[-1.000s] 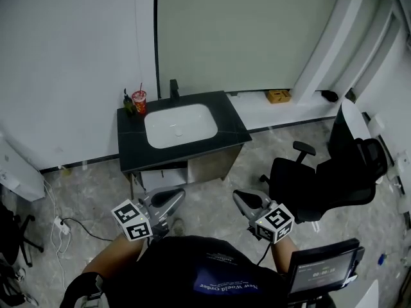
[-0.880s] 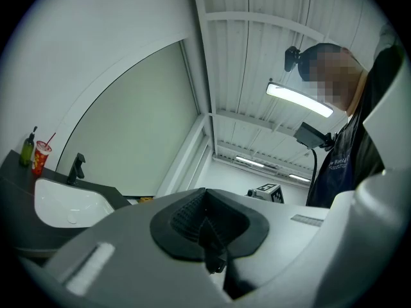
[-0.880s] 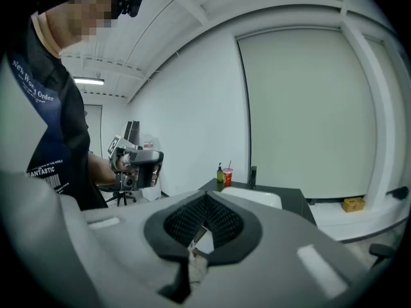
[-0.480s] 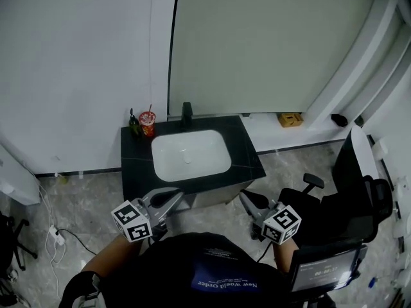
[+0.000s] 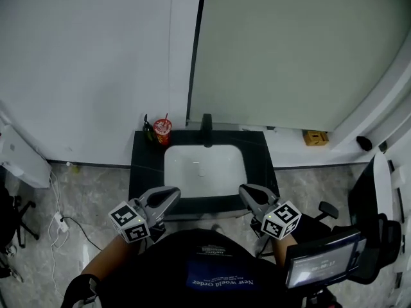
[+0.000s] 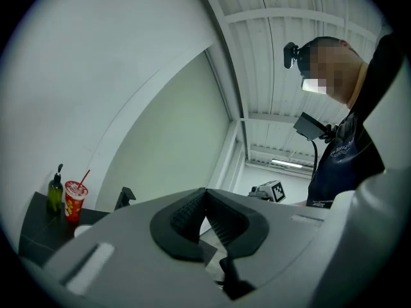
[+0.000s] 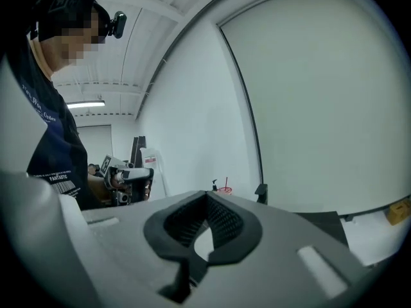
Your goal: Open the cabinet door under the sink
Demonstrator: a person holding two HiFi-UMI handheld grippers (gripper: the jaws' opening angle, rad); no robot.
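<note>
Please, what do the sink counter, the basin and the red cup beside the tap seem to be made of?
The counter looks like black stone or a stone-look slab, smooth and flat. The basin is white, even and rounded, probably glazed ceramic. The red cup looks like printed paper or plastic, with a straw; it is too small to tell.

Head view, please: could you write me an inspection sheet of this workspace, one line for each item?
Surface: black countertop with white sink basin and black faucet.
Job's things: cabinet door under the sink hidden beneath the countertop.
Clutter: red cup with straw and dark bottle at the back left corner.
Grippers: left gripper and right gripper both shut, empty, near the countertop's front edge.
Cables: white cable and power strip on the floor at left.
Surroundings: office chair at right, yellow box on the ledge.
</note>
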